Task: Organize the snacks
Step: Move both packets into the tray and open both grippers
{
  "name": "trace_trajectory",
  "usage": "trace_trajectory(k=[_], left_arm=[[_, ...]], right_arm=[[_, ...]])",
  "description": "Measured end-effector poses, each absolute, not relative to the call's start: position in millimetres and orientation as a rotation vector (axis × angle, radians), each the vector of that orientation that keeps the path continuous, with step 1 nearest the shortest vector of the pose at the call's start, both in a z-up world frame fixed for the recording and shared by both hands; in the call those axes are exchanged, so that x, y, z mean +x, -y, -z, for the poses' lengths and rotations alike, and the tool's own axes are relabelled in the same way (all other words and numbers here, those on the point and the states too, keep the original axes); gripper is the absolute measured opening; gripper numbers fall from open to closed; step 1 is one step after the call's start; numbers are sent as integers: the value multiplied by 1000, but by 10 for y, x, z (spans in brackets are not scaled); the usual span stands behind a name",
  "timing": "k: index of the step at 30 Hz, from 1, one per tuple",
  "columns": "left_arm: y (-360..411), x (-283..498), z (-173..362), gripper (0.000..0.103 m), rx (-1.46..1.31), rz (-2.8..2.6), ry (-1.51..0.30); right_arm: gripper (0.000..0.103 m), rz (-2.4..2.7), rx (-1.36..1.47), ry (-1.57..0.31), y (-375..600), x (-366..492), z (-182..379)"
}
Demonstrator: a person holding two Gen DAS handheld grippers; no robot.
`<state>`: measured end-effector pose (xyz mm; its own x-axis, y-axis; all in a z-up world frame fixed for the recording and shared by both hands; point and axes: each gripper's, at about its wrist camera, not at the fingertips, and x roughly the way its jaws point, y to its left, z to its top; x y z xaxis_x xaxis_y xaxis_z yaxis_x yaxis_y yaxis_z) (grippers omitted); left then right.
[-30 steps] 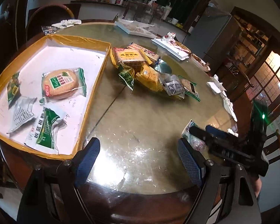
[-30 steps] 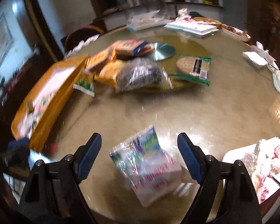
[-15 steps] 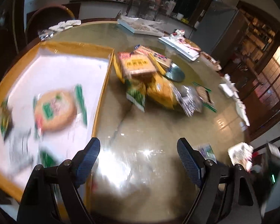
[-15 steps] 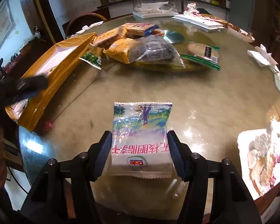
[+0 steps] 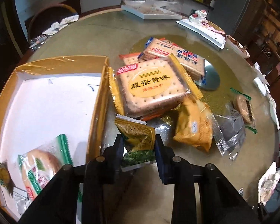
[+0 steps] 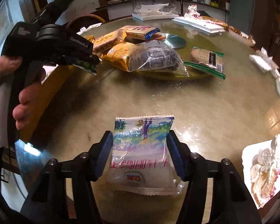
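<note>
Left wrist view: the left gripper (image 5: 139,147) narrows its jaws, closing on a green-and-yellow snack packet (image 5: 137,141) just beside the yellow tray (image 5: 100,100).

Right wrist view: the right gripper (image 6: 141,154), jaws half-wide and closing, pinches a white fruit pouch (image 6: 141,155) on the counter (image 6: 205,102), well apart from that tray.

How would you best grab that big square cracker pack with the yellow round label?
Probably by its two crimped yellow side seams, coming down from above. The square cracker pack with the yellow round label lies face-up, tilted atop other snacks; its broad face looks too wide for the jaws, while the thin seams stick out free.
</note>
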<state>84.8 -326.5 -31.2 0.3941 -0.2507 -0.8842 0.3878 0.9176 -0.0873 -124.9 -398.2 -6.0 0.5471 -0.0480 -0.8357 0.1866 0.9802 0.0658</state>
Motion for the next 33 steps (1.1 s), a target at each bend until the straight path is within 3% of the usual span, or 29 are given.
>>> trace_trajectory(k=[12, 21, 23, 33], left_arm=[[2516, 41, -89, 27, -173, 562, -998], [1462, -174, -613, 27, -356, 484, -826], [1264, -65, -610, 27, -355, 424, -816], [917, 273, -199, 27, -412, 369, -882]], right_arm=[[35, 55, 272, -888, 3994, -1423, -88], [31, -101, 256, -820, 3547, -1121, -450], [12, -168, 257, -815, 3384, -922, -541], [10, -302, 258, -858, 2781, -88, -607]])
